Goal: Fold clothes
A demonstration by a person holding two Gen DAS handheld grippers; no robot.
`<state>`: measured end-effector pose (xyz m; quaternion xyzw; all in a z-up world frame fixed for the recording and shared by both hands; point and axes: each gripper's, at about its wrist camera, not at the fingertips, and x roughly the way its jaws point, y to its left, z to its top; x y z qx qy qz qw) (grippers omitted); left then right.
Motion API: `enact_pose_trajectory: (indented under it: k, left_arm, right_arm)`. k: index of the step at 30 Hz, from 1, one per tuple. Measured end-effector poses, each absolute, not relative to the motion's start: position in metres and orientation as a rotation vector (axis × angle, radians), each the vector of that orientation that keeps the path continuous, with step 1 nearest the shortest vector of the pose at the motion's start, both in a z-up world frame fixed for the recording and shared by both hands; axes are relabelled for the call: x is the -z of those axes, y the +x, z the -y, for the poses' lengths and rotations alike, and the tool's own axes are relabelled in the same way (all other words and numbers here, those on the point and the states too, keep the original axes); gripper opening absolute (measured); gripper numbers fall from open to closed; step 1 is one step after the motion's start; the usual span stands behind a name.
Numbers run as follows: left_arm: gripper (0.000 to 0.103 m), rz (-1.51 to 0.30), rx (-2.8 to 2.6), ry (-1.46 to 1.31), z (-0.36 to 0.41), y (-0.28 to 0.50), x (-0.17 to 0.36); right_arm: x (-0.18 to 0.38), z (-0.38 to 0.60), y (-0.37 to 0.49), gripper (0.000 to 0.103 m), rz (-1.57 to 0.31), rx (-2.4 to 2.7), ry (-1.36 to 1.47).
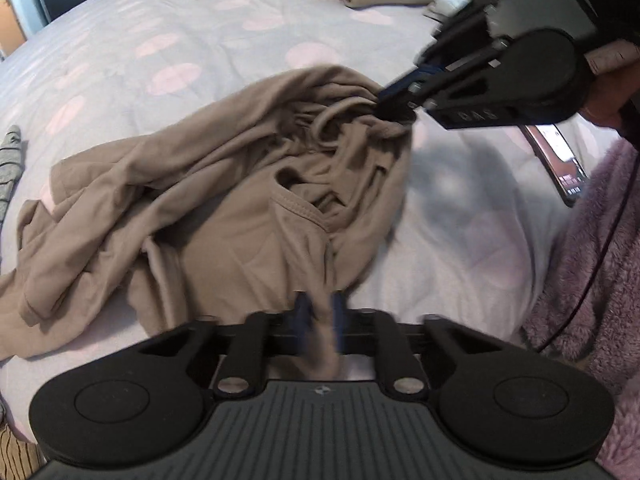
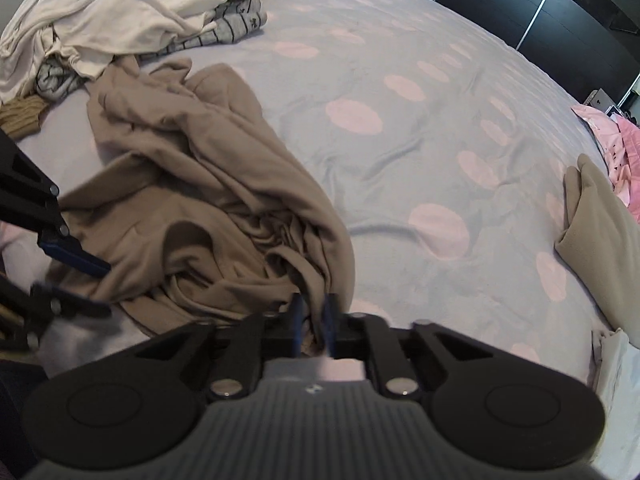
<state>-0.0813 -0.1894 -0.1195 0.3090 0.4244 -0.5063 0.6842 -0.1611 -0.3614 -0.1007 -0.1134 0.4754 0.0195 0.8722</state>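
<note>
A crumpled tan garment lies in a heap on the lilac bedspread with pink spots; its neckline shows near the middle of the heap. My left gripper is shut on a fold at the near edge, with tan cloth squeezed between its blue fingers. My right gripper reaches in from the upper right and pinches the bunched far side of the heap. In the right wrist view, the right gripper holds a fold of the tan garment, and the left gripper comes in from the left edge.
A pile of white and striped clothes lies at the far left of the bed. A folded tan piece lies at the right, with pink fabric beyond it. A phone and purple fleece are at the bed's edge.
</note>
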Motion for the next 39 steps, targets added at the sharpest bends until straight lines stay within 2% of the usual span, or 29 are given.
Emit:
enact_pose_trajectory:
  k: [2,12,15,21,23,25,27,30,32,34,36,39]
  left_arm:
    - [0.0,-0.922,1.087,0.642,0.182,-0.07,0.11]
    - [0.0,-0.681,0.779,0.437,0.136,-0.007,0.034]
    - [0.0,-0.703,0.79,0.413,0.134,0.004,0.024]
    - [0.0,-0.742,0.9,0.482,0.147,-0.017,0.037]
    - [0.008,-0.762,0.938,0.471,0.15,-0.027,0.044]
    - [0.021,-0.783,0.989,0.441,0.15,-0.035,0.049]
    - [0.025,-0.788,1.018,0.434,0.153,-0.04,0.05]
    - [0.025,-0.749,1.018,0.471,0.158,-0.047,0.051]
    - [0.025,-0.725,1.007,0.479,0.16,-0.049,0.052]
    - [0.025,-0.716,1.007,0.461,0.157,-0.048,0.055]
    - [0.025,-0.745,1.014,0.463,0.158,-0.046,0.06]
    - [0.025,-0.788,1.016,0.508,0.162,-0.044,0.068]
  right_arm:
    - [0.098,0.365,-0.162,0.003,-0.973,-0.015,-0.226]
    - [0.061,0.397,-0.168,0.0,-0.83,0.095,-0.032]
    - [0.06,0.395,-0.167,0.0,-0.831,0.076,-0.031]
    - [0.072,0.386,-0.164,0.01,-0.891,0.042,-0.063]
    - [0.074,0.384,-0.164,0.014,-0.905,0.033,-0.083]
    - [0.074,0.384,-0.164,0.014,-0.918,0.018,-0.085]
    - [0.071,0.387,-0.162,0.015,-0.946,-0.004,-0.08]
    - [0.058,0.399,-0.161,0.018,-0.951,-0.015,-0.066]
    - [0.047,0.409,-0.163,0.026,-0.918,-0.003,-0.075]
    - [0.037,0.421,-0.165,0.027,-0.894,0.012,-0.08]
    - [0.033,0.433,-0.165,0.027,-0.892,0.014,-0.065]
    - [0.035,0.443,-0.165,0.033,-0.899,0.006,-0.032]
